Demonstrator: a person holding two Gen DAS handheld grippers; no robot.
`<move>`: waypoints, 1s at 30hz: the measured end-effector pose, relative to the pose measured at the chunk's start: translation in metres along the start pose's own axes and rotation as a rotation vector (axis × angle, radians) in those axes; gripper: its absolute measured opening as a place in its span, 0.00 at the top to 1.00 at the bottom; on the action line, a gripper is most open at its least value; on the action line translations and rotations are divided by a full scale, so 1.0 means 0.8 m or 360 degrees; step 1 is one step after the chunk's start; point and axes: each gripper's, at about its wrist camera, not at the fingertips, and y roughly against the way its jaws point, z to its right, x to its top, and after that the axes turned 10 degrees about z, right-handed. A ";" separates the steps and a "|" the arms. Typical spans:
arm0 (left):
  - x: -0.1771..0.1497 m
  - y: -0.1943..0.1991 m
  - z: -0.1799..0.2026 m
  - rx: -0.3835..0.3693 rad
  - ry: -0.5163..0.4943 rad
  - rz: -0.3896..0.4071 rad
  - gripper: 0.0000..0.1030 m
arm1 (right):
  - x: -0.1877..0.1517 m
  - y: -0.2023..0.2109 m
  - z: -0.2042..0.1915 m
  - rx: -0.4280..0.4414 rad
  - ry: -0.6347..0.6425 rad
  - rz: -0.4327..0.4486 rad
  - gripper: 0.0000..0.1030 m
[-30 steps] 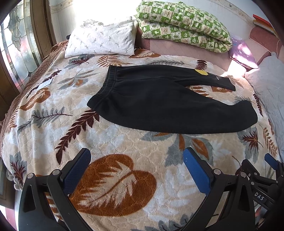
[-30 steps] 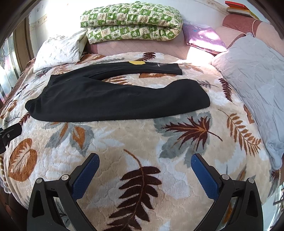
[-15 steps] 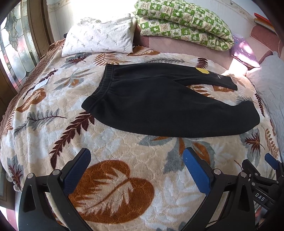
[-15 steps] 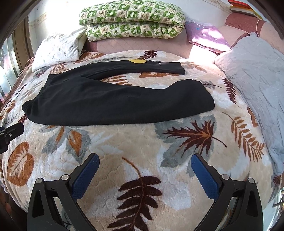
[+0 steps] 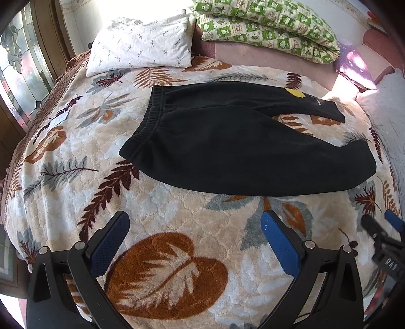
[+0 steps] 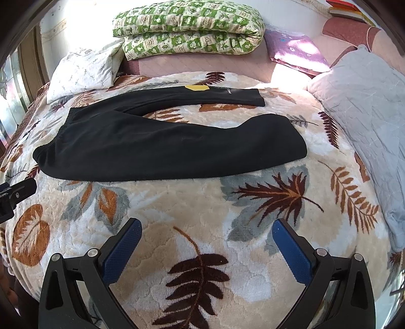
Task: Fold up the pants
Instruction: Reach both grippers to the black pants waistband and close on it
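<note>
Black pants [image 5: 240, 149] lie flat on the leaf-patterned bedspread [image 5: 164, 222], waistband to the left, two legs spread apart to the right. A yellow tag [image 5: 295, 93] sits on the far leg. The pants also show in the right wrist view [image 6: 164, 149]. My left gripper [image 5: 195, 227] is open and empty, over the bedspread short of the pants' near edge. My right gripper [image 6: 207, 234] is open and empty, also short of the near leg. The right gripper's tip shows at the left view's right edge [image 5: 379, 232].
A white pillow [image 5: 141, 48] and a folded green patterned quilt [image 5: 265, 22] lie at the head of the bed. A grey quilted blanket [image 6: 367, 121] lies along the right side. A purple cushion [image 6: 296, 50] sits behind. A stained-glass window [image 5: 22, 76] is at left.
Both grippers have moved forward toward the pants, which sit lower and larger in both views. Both stay open.
</note>
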 end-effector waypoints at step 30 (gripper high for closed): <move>0.263 -0.284 -0.143 -0.0029 0.0347 -0.0651 0.00 | 0.297 -0.395 0.205 0.0431 -0.0408 -0.0386 0.35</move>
